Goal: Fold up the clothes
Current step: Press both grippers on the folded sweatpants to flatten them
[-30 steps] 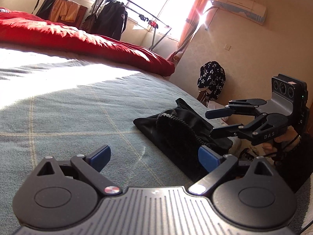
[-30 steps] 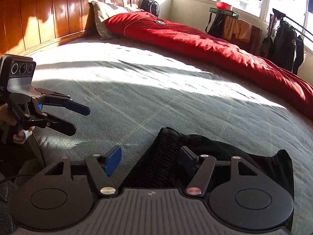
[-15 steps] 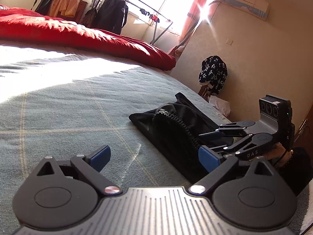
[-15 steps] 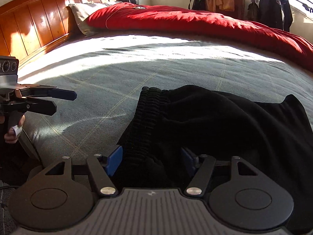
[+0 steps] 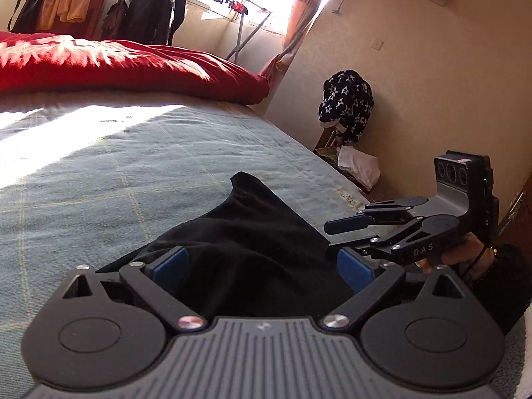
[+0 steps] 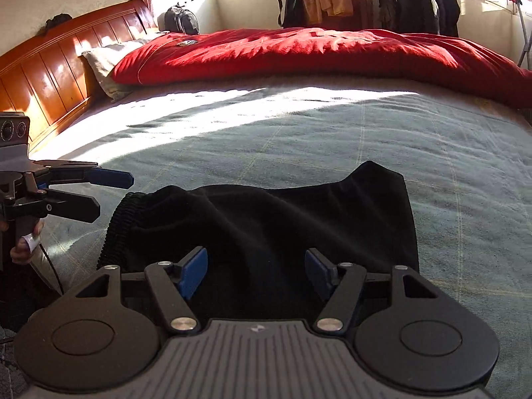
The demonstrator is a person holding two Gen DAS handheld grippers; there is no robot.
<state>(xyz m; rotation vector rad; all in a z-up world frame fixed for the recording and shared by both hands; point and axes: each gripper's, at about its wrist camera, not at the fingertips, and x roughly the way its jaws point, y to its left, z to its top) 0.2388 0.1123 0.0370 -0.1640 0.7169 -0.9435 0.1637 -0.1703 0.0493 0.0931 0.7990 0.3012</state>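
Note:
A black garment (image 5: 246, 239) with a ribbed elastic waistband (image 6: 116, 226) lies partly folded on the grey-green bedspread (image 6: 332, 139), near the bed's front edge. My left gripper (image 5: 261, 266) is open, its blue pads standing either side of the cloth's near edge. From the right wrist view the left gripper (image 6: 113, 194) hovers just left of the waistband. My right gripper (image 6: 256, 272) is open too, straddling the garment's (image 6: 266, 219) near edge at its middle. In the left wrist view the right gripper (image 5: 331, 237) sits at the cloth's right side, held by a hand (image 5: 459, 252).
A red duvet (image 6: 332, 53) lies along the far side of the bed, with a pillow (image 6: 103, 63) and a wooden headboard (image 6: 50, 76) at the left. A clothes rack (image 5: 239, 10) with dark jackets stands by the window. A star-patterned cloth (image 5: 345, 106) hangs by the wall.
Both grippers have closed in on the black garment, and its near edge now lies between each pair of open fingers. The right gripper has shifted from the waistband toward the cloth's middle.

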